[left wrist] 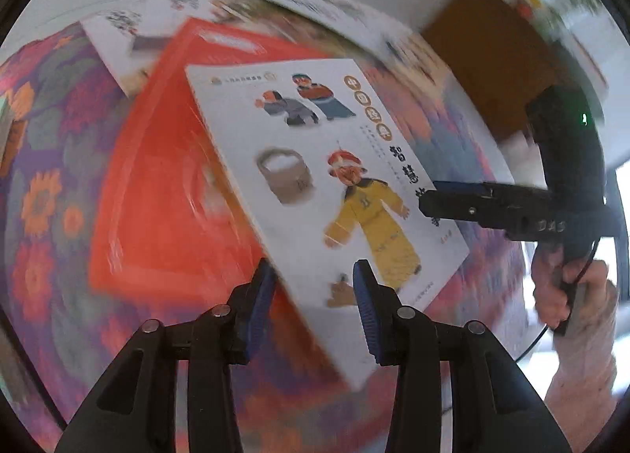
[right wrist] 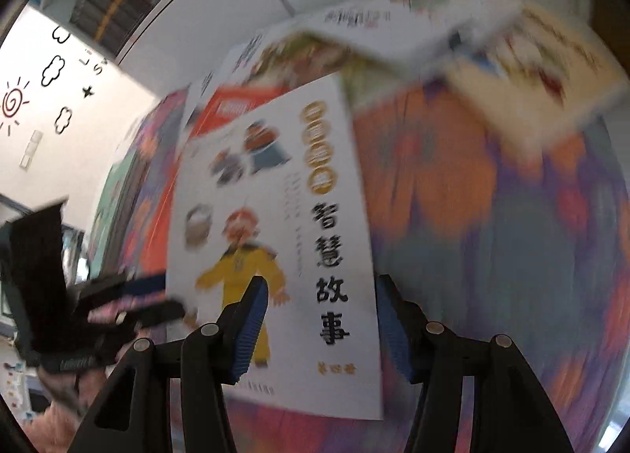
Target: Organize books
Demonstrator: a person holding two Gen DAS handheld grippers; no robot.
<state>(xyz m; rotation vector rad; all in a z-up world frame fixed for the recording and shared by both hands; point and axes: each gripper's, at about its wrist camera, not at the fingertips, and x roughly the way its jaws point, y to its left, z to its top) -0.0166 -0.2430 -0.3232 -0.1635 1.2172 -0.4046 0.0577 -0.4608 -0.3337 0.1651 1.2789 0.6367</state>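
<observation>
Both jaw pairs are seen spread apart, nothing clamped between them. Left gripper point(left wrist: 315, 291) is framed bottom centre of the left wrist view, its blue pads point(left wrist: 262, 307) overlapping the lower edge of the white book point(left wrist: 315, 185); contact cannot be told. Right gripper point(right wrist: 321, 319) sits bottom centre of its own view, straddling the same white book point(right wrist: 275, 248). Its closed-looking tips point(left wrist: 445, 203) are seen at right of the left view, at the book's right edge. Black characters "智慧故事" are read on the cover; the gold circled title is blurred. A red book point(left wrist: 165, 177) lies beneath, left of centre, on a floral cloth point(left wrist: 47, 193). More books point(right wrist: 413, 39) are blurred across the top.
</observation>
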